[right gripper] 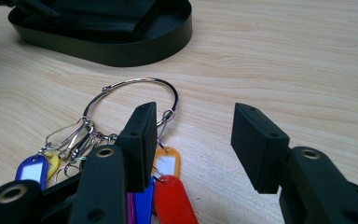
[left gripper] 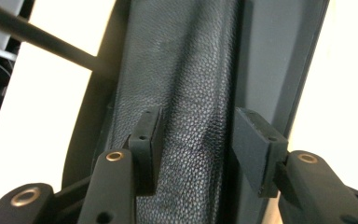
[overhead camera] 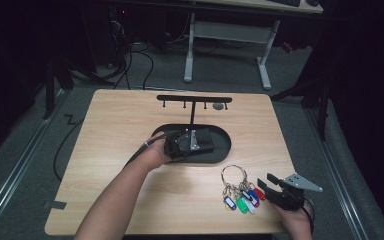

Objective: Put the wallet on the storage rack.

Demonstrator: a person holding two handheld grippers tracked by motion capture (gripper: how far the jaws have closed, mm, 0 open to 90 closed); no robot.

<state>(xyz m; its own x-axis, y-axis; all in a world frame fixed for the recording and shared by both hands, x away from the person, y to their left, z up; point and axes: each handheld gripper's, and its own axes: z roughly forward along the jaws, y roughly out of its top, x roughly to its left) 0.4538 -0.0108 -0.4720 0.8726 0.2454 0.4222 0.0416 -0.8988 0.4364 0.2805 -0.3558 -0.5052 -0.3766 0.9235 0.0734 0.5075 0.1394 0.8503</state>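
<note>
wallet in the tray, keys waiting beside

we have our left gripper (overhead camera: 180,145) down in the black oval tray (overhead camera: 225,145), over a black leather wallet (left gripper: 186,93). in the left gripper view the two jaws stand apart with the grained leather between them, w/o squeezing it; the left pad looks to touch the leather, the right pad is just beside its edge. so the claw is open around the wallet, not clamped. we judge it is either about to grip it or has just set it there, we cannot tell which.

the tray is the foot of a small key stand (overhead camera: 194,98): a thin post rises from it to a bar w/ hooks. probably that is why the wallet lies low in the dish and the hooks stay for hanging things.

our right gripper (overhead camera: 272,186) rests near the front right corner of the table (overhead camera: 110,125), jaws wide apart, holding nothing. the key ring (right gripper: 135,93) w/ coloured tags (right gripper: 172,198) lies flat on the wood just beside it, the left jaw partly over the tags. it seems ready to take the ring next.

hard to see: the high view is dark, so the wallet blends w/ the tray and gripper. a small grey thing on one hook is too small to name. some tags are hidden behind the jaw.
</note>
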